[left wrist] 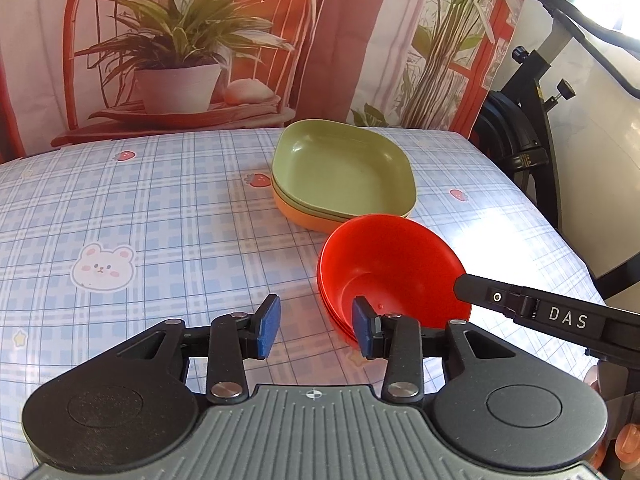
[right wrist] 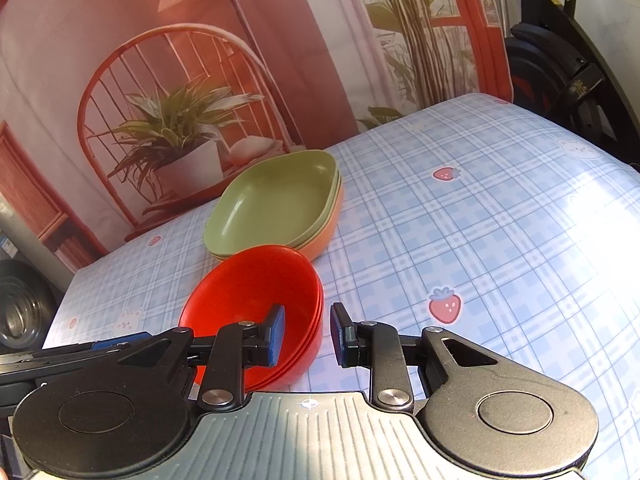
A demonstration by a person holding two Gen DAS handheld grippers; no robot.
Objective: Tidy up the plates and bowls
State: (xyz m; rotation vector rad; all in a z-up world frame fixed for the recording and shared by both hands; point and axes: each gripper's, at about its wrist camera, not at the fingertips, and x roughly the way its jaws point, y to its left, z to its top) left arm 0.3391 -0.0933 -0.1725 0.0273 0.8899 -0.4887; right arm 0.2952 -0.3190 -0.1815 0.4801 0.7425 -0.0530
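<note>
A stack of red bowls [left wrist: 384, 268] stands on the checked tablecloth, also in the right wrist view [right wrist: 256, 292]. Behind it is a stack of squarish plates, green [left wrist: 344, 168] on top and orange [left wrist: 304, 216] at the bottom; the same green plate [right wrist: 276, 204] shows in the right wrist view. My left gripper [left wrist: 316, 328] is open, its right finger over the bowls' near rim. My right gripper [right wrist: 308, 334] is open, straddling the bowls' right rim with the left finger inside the top bowl. Its finger [left wrist: 480, 292] also reaches the bowl in the left wrist view.
The table [left wrist: 160, 216] is covered with a blue plaid cloth with strawberries and bears. A printed backdrop with a plant hangs behind [left wrist: 180, 52]. An exercise bike [left wrist: 532, 128] stands off the table's right edge.
</note>
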